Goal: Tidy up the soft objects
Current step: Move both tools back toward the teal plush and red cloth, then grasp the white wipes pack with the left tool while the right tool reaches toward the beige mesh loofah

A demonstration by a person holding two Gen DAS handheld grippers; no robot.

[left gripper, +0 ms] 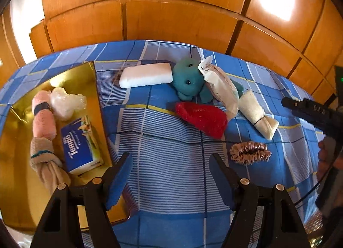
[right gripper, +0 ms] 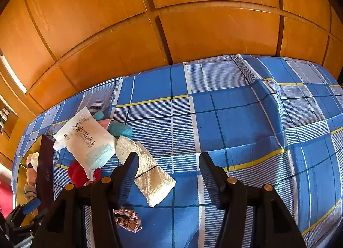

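Observation:
My left gripper [left gripper: 169, 162] is open and empty above the blue checked cloth, beside a gold box [left gripper: 19, 183] holding a pink roll [left gripper: 44, 117], a crumpled plastic bag [left gripper: 66, 102], a Tempo tissue pack [left gripper: 81, 142] and a knotted sock [left gripper: 45, 162]. On the cloth lie a white sponge [left gripper: 145, 75], a teal plush [left gripper: 188, 80], a wipes pack [left gripper: 223, 87], a red cloth [left gripper: 203, 119], a cream towel roll [left gripper: 257, 115] and a satin scrunchie [left gripper: 249, 153]. My right gripper [right gripper: 168, 160] is open and empty, just right of the cream towel roll [right gripper: 148, 168].
Orange wooden cabinet doors [left gripper: 171, 12] stand right behind the cloth-covered surface [right gripper: 246, 123]. The right gripper's body [left gripper: 317, 115] shows at the right edge of the left wrist view. In the right wrist view the wipes pack [right gripper: 90, 140] lies over the red cloth [right gripper: 77, 173].

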